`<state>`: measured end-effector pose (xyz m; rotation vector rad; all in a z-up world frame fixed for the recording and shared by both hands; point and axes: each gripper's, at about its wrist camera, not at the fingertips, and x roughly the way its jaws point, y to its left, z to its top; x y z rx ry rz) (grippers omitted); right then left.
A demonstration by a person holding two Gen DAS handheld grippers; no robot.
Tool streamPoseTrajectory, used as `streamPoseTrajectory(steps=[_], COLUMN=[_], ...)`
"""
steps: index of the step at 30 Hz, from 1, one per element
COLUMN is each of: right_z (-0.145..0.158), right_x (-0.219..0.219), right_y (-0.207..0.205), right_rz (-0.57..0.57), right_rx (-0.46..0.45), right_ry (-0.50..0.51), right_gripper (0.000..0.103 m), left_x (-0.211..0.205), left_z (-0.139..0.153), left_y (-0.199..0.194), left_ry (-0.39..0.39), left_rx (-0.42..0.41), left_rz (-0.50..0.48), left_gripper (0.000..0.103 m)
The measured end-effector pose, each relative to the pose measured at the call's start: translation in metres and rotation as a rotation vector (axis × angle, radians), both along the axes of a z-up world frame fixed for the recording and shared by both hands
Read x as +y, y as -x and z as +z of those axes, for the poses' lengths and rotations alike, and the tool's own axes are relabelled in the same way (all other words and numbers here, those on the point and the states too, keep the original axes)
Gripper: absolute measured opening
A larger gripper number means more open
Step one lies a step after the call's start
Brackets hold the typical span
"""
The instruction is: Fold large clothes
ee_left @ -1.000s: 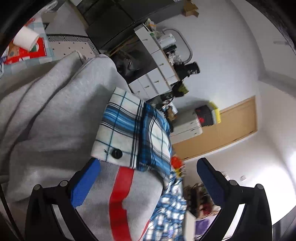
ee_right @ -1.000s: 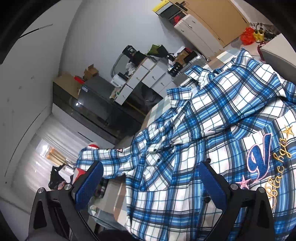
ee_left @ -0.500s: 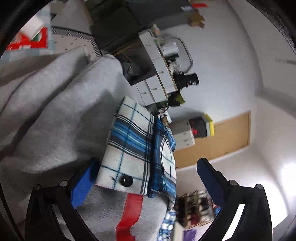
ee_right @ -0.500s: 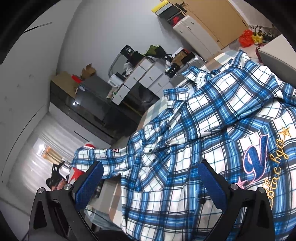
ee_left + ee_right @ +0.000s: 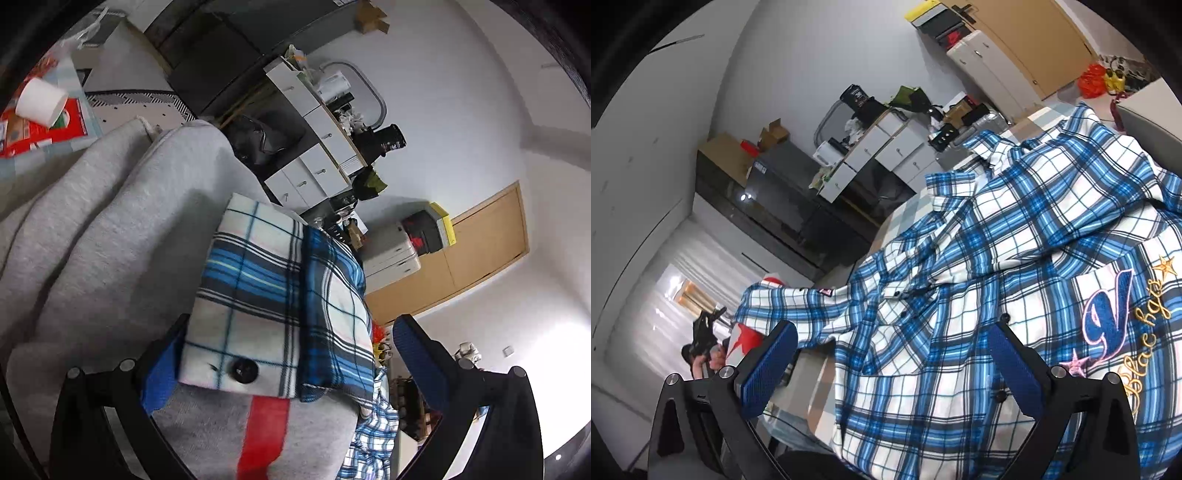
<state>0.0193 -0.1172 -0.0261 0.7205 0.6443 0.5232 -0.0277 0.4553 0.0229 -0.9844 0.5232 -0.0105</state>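
A blue and white plaid shirt (image 5: 997, 280) with an embroidered chest patch lies rumpled across the table in the right wrist view. Its sleeve cuff (image 5: 280, 306), with a black button, rests on a grey garment (image 5: 110, 251) with a red stripe in the left wrist view. My left gripper (image 5: 288, 369) is open, its jaws wide apart on either side of the cuff. My right gripper (image 5: 894, 365) is open just above the shirt's front, holding nothing.
A white cup (image 5: 40, 101) stands on a red box (image 5: 33, 129) at the far left. White drawer units (image 5: 882, 151) and a dark cabinet (image 5: 783, 206) stand behind the table. A wooden door (image 5: 480, 251) is at the right.
The left gripper has shifted a little; the cuff sat lower between its fingers half a second ago and is now slightly farther forward. The right gripper and shirt have barely moved.
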Motion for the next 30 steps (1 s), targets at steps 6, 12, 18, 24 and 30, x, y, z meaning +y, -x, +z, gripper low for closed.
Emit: streamPoseTrajectory(steps=[6, 12, 18, 24, 30], right_z=[-0.002, -0.003, -0.001, 0.0, -0.001], right_x=[0.009, 0.011, 0.013, 0.013, 0.012], right_y=[-0.001, -0.001, 0.002, 0.002, 0.0], right_rz=[0.052, 0.06, 0.072, 0.072, 0.073], right_rx=[0.008, 0.016, 0.009, 0.011, 0.023], right_ry=[0.005, -0.01, -0.01, -0.01, -0.024], right_gripper=[0.103, 0.103, 0.103, 0.103, 0.103], left_x=[0.01, 0.013, 0.003, 0.005, 0.001], left_z=[-0.006, -0.001, 0.007, 0.003, 0.018], left_y=[0.007, 0.015, 0.012, 0.01, 0.008], left_ry=[0.059, 0.075, -0.004, -0.014, -0.075], left_rx=[0.005, -0.036, -0.058, -0.048, -0.039], left_rz=[0.029, 0.033, 0.023, 0.059, 0.078], left_gripper=[0.097, 0.053, 0.008, 0.005, 0.003])
